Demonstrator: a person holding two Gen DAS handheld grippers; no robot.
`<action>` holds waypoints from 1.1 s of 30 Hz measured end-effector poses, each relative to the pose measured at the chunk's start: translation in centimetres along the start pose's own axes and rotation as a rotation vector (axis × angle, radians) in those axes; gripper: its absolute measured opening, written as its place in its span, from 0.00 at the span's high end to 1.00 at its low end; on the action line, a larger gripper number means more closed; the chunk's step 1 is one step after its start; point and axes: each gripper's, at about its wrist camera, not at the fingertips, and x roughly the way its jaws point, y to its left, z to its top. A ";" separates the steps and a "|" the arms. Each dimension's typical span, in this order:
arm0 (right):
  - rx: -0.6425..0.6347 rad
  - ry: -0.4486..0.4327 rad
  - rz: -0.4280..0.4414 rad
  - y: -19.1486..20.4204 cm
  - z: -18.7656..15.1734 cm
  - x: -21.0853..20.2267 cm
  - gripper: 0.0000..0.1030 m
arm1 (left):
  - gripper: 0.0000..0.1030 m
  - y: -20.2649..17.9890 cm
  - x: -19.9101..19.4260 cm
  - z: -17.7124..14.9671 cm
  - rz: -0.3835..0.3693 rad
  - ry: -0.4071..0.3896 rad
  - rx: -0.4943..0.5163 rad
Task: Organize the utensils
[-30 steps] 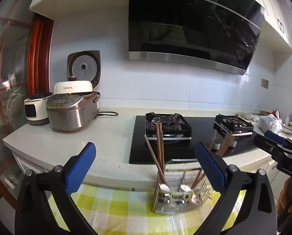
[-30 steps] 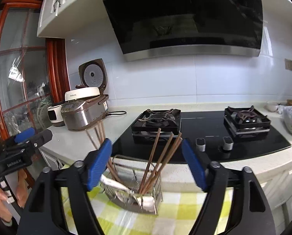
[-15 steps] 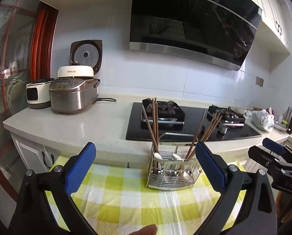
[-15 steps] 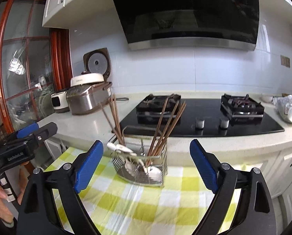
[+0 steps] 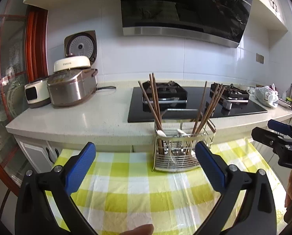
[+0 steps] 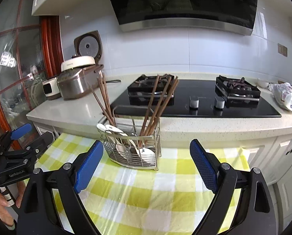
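The wire utensil rack (image 6: 133,148) stands upright on the checked cloth of the table (image 6: 165,195), in the middle of both views, already holding the utensils: one bunch of brown chopsticks (image 6: 104,101) leaning left, a second bunch (image 6: 155,105) leaning right, and white spoons (image 6: 114,130) lying across the left side. Nothing loose shows on the cloth (its near edge is hidden), so this fits either a sorted rack or one awaiting sorting. The left tool (image 5: 145,163) and right tool (image 6: 146,163) are both spread wide with nothing between the pads.
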 end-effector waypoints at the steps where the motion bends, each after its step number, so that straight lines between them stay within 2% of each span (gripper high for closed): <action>1: -0.002 0.009 -0.002 0.0 -0.1 0.2 0.18 | 0.05 0.1 0.1 -0.1 -0.004 0.007 -0.004; 9: -0.022 0.055 -0.010 0.2 -1.0 1.0 0.18 | 0.05 0.3 1.0 -0.7 -0.011 0.071 -0.010; 18: -0.040 0.049 0.006 0.5 -1.1 0.6 0.18 | 0.05 0.5 1.5 -1.3 -0.046 0.093 -0.025; 33: -0.037 0.055 0.007 0.1 -1.3 0.9 0.18 | 0.05 0.4 1.8 -1.5 -0.053 0.098 -0.012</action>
